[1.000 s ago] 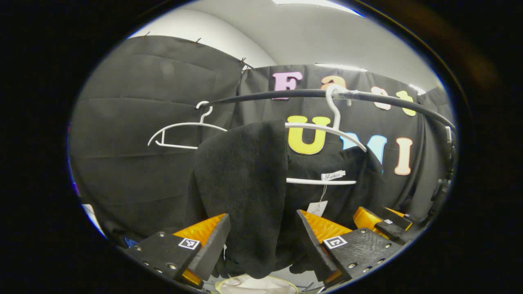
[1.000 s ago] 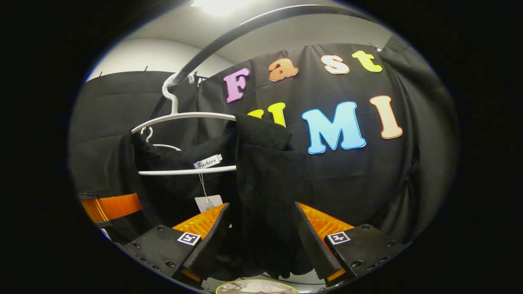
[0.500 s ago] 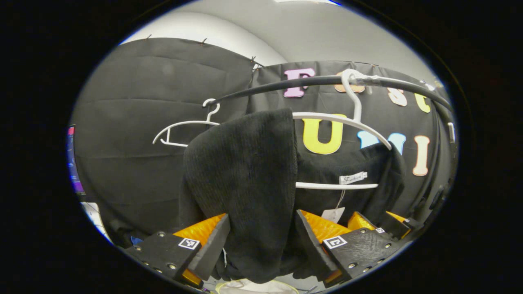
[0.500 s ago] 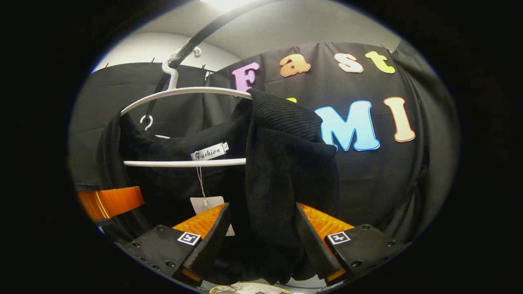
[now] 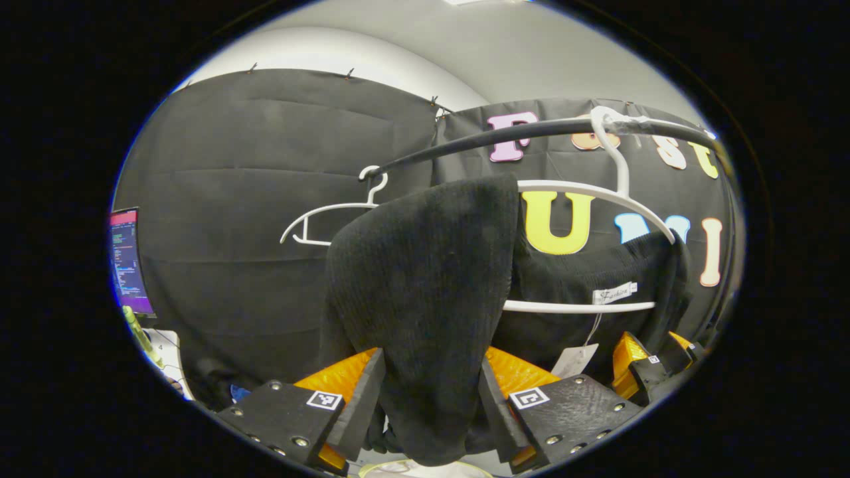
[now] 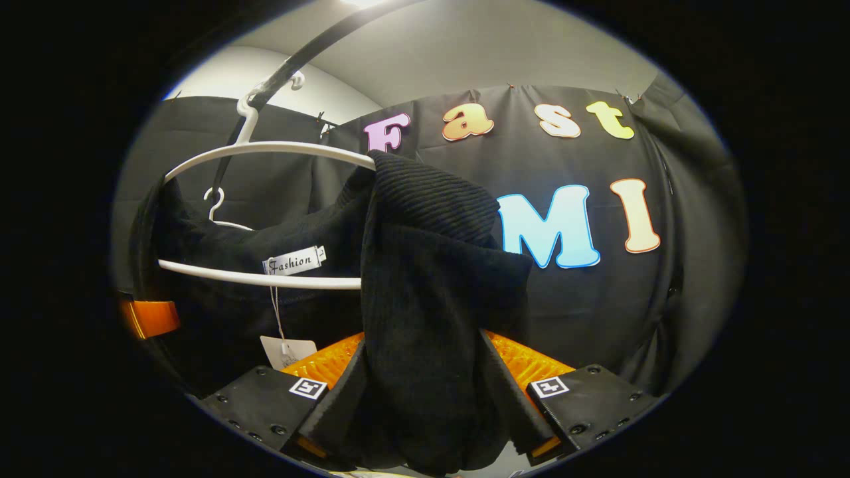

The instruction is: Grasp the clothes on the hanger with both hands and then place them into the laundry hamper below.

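Black knit garment (image 5: 425, 279) pinched in both raised grippers (image 5: 428, 411) (image 6: 425, 411).

The black garment (image 5: 425, 285) covers one end of the white hanger (image 5: 584, 192) and drops past the bottom edge. The other claw (image 5: 654, 372) is cut off at the rim, and only a sliver of the pale hamper rim (image 5: 398, 467) shows.

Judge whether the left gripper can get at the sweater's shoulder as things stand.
Probably yes: the left gripper already has the sweater shoulder fabric between its fingers, which look closed against it, with nothing in between.
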